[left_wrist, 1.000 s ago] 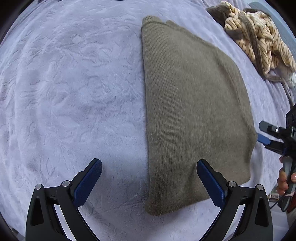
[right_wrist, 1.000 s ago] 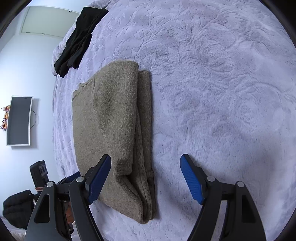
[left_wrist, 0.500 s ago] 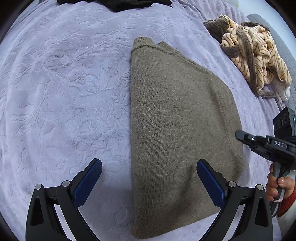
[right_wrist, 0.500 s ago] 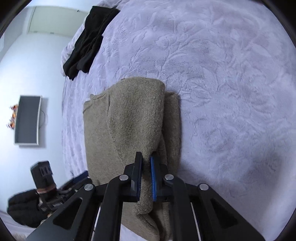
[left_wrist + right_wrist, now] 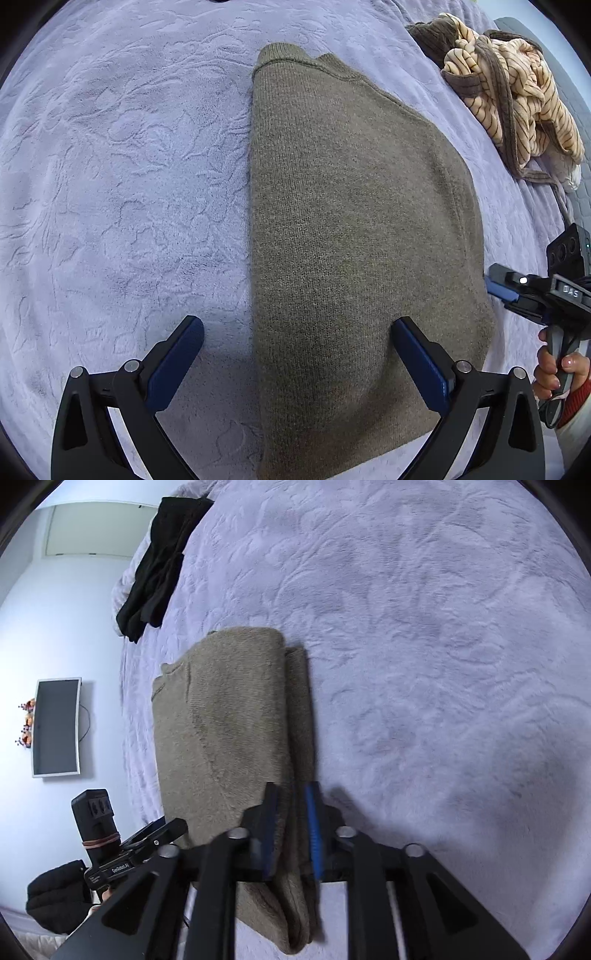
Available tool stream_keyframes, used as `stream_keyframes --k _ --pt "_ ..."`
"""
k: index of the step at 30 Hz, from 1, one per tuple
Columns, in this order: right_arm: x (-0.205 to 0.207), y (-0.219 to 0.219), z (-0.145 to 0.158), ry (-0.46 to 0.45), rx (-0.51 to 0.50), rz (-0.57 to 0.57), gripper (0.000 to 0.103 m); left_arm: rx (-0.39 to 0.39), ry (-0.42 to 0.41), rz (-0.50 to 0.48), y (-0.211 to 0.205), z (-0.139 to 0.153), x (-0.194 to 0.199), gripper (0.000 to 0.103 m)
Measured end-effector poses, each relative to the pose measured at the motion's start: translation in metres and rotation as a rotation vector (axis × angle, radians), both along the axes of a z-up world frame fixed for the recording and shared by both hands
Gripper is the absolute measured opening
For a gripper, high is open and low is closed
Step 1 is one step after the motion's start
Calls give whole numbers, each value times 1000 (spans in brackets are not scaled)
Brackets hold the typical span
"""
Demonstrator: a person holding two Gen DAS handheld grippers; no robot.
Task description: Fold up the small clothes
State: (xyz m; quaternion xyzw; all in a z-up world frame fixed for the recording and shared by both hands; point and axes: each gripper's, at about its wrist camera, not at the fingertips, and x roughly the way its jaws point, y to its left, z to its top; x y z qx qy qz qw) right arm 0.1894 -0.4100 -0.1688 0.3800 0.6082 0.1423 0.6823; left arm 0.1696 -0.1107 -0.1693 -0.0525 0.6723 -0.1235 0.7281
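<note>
A folded olive-brown knit sweater [image 5: 354,236] lies flat on the lilac bedspread [image 5: 122,177]; it also shows in the right wrist view [image 5: 229,731]. My left gripper [image 5: 295,354] is open, its fingers straddling the sweater's near left edge just above it. My right gripper [image 5: 291,834] is nearly closed on the folded right edge of the sweater, with fabric between the blue pads [image 5: 314,834]. In the left wrist view the right gripper [image 5: 498,288] sits at the sweater's right edge.
A crumpled striped tan-and-brown garment [image 5: 513,96] lies at the far right of the bed. A black garment [image 5: 162,561] lies near the bed's far edge. A wall-mounted screen [image 5: 55,727] and a dark bundle [image 5: 55,897] are beyond the bed's edge.
My right gripper closed from wide open onto the sweater's folded right edge. My left gripper stayed open and shifted slightly over the sweater's near end.
</note>
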Motion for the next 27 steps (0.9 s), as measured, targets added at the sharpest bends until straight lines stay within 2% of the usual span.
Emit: stream_keyframes --k 1,2,10,15,19,24,27 --pt "-1 -2 -1 5 5 -5 70 -2 2 -1 -1 0 0 102" --pt "-2 -3 -2 4 18 -8 72 -2 3 -3 -1 -1 1 102" --pt "6 2 0 -49 81 28 72 -78 3 -36 -2 3 3 102" --pt "20 -1 -6 -72 104 63 72 -123 32 -61 -3 -2 6 102" --pt "33 1 -19 -57 124 120 72 -140 44 -81 -9 -11 7 102" --pt "48 11 -24 -92 178 169 72 -158 42 -95 -21 -18 11 102" --pt "54 19 -32 -84 194 172 72 -129 37 -79 -25 -20 12 102"
